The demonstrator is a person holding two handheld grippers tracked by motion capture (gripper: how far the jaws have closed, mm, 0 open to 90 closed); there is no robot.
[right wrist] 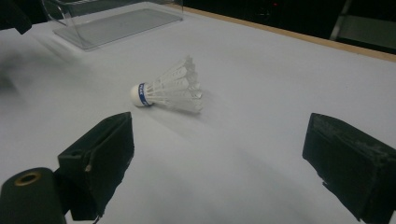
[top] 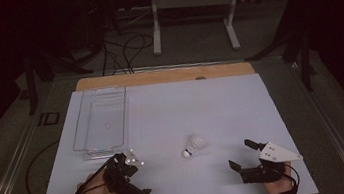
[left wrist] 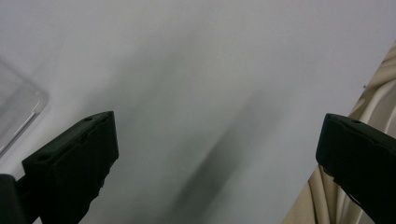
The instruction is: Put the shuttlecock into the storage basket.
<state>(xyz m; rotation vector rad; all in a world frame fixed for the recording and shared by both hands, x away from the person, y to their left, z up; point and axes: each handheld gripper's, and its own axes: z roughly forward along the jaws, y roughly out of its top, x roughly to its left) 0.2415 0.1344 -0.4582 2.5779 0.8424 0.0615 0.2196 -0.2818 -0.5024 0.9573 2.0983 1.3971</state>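
A white feather shuttlecock [top: 194, 146] with a blue band lies on its side on the white table [top: 201, 103], near the front middle. In the right gripper view the shuttlecock [right wrist: 170, 91] rests a short way ahead of my right gripper [right wrist: 219, 154], whose jaws stand wide apart with nothing between them. From above, the right gripper [top: 240, 153] sits at the front right, pointing left toward the shuttlecock. My left gripper [top: 129, 176] is at the front left, held in a hand. Its own view shows the left gripper [left wrist: 215, 154] open over bare table.
A clear plastic tray [top: 100, 121] stands empty at the back left; its corner [left wrist: 18, 112] shows at the left gripper view's left edge. Pale cables [left wrist: 369, 116] lie at the right of that view. A wooden strip [top: 164, 75] edges the table's far side.
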